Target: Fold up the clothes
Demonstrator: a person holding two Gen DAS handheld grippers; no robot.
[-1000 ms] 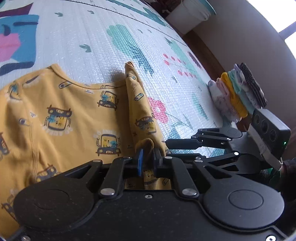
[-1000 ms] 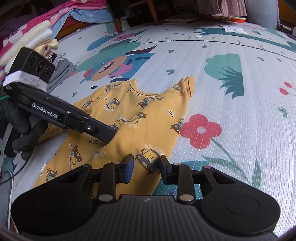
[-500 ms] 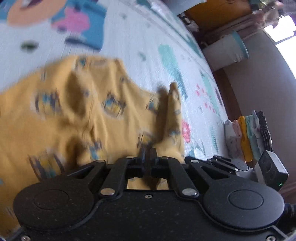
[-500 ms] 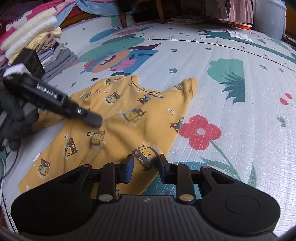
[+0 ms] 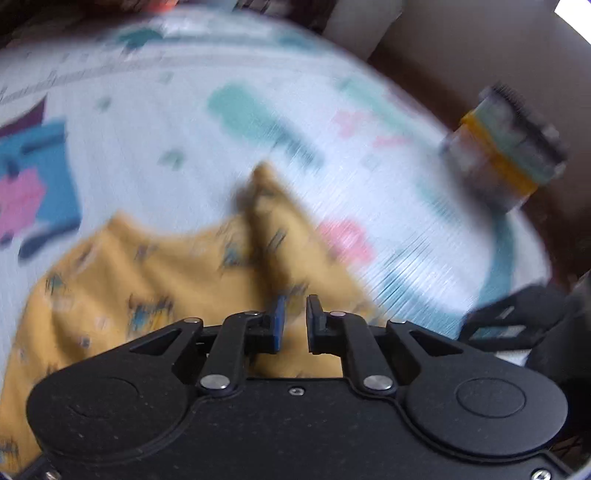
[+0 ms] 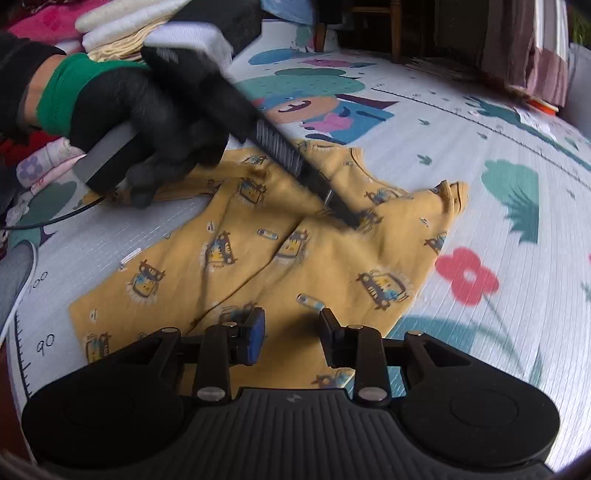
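A yellow child's shirt with car prints lies on the patterned play mat, one sleeve folded in over the body. In the blurred left wrist view the shirt fills the lower left, a raised fold running up the middle. My left gripper hangs just over the cloth, jaws a little apart with nothing between them; in the right wrist view its tip rests on the shirt's middle. My right gripper is open and empty above the shirt's near hem.
A stack of folded clothes stands at the mat's right edge. More folded piles lie at the far left behind the gloved hand. A chair leg and hanging cloth stand at the back.
My left gripper carried the sleeve across the shirt, then let go of it and opened. My right gripper opened wider and drew back a little over the hem.
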